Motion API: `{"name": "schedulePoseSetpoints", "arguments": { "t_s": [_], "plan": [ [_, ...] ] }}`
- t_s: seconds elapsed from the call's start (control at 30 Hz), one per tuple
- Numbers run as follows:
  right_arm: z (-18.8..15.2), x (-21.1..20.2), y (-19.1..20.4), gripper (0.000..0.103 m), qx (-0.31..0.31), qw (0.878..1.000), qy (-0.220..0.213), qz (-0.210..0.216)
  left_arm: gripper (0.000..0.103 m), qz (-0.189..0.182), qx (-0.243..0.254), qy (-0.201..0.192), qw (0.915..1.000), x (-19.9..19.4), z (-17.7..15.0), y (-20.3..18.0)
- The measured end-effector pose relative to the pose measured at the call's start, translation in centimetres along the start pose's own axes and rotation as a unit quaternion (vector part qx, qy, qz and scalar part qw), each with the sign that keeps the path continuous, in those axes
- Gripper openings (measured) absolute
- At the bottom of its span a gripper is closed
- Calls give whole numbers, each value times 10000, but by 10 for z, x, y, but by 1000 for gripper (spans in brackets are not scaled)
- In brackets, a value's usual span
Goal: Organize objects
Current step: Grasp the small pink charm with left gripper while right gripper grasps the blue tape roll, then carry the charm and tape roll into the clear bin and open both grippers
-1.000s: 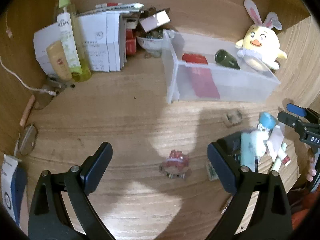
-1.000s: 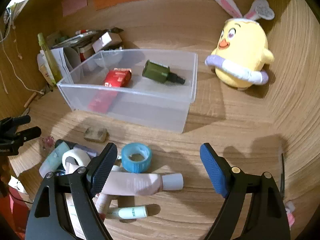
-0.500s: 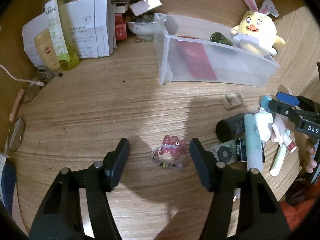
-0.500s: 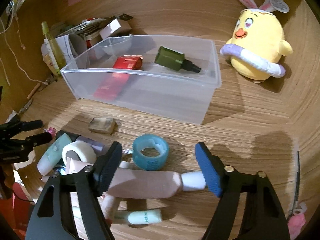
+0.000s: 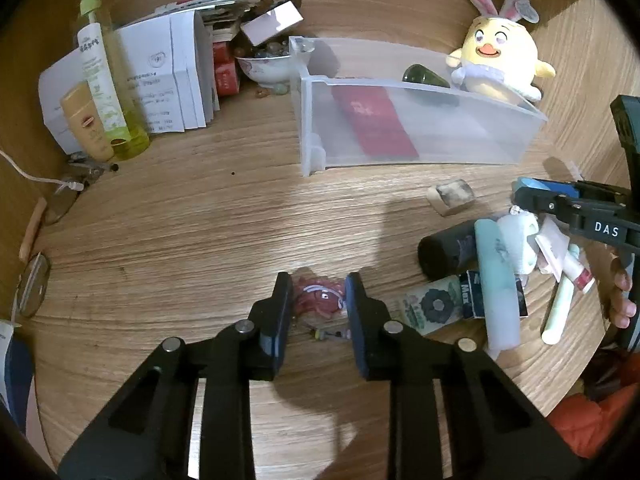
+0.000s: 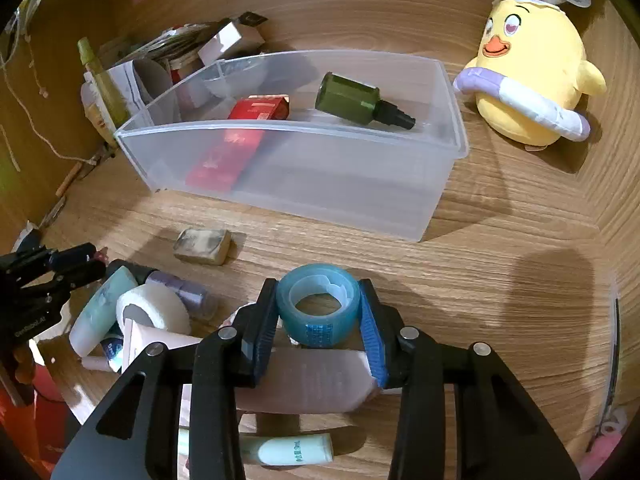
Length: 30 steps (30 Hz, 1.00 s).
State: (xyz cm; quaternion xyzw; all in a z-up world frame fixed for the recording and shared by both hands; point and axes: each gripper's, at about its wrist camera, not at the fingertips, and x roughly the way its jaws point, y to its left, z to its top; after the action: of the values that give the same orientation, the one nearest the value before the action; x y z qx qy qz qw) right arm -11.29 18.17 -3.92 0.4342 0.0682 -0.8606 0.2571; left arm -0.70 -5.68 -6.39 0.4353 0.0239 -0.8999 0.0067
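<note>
A small red beaded trinket (image 5: pixel 320 298) lies on the wooden desk. The jaws of my left gripper (image 5: pixel 318 306) are closing on it, and both pads touch its sides. The jaws of my right gripper (image 6: pixel 318 314) are closing on a blue tape roll (image 6: pixel 320 330), pads pressed against its two sides. The roll stands above a pink tube (image 6: pixel 312 384). A clear plastic bin (image 6: pixel 444 132) behind it holds a red box (image 6: pixel 256 110) and a green bottle (image 6: pixel 352 100). Left of the tape lie a white tape roll (image 6: pixel 154 308) and several tubes.
A yellow plush chick (image 6: pixel 532 76) sits right of the bin. A grey eraser block (image 6: pixel 202 244) lies in front of it. White boxes (image 5: pixel 168 76), a spray bottle (image 5: pixel 100 76) and a bowl (image 5: pixel 268 68) crowd the back left corner. Wooden walls close in the desk.
Both pairs of jaws have narrowed from wide open. The left ones came in around the red trinket. The right gripper sank toward the blue tape roll and closed on it.
</note>
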Motion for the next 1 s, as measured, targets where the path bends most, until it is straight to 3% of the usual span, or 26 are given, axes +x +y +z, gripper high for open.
{"name": "schedulePoseSetpoints", "arguments": {
  "t_s": [0.2,0.6,1.0],
  "plan": [
    [1,-8,1,35,-42,9998,-181,-44,27,37,-115,-120,9999,-3,6,3],
    [16,-32,5,35,-119,9981,-595,-50,27,-130,-390,-957,9946,-33,41,2],
    [39,-52,14,35,-221,9940,-1071,28,27,-126,-199,-1495,9885,-56,76,-14]
  ]
}}
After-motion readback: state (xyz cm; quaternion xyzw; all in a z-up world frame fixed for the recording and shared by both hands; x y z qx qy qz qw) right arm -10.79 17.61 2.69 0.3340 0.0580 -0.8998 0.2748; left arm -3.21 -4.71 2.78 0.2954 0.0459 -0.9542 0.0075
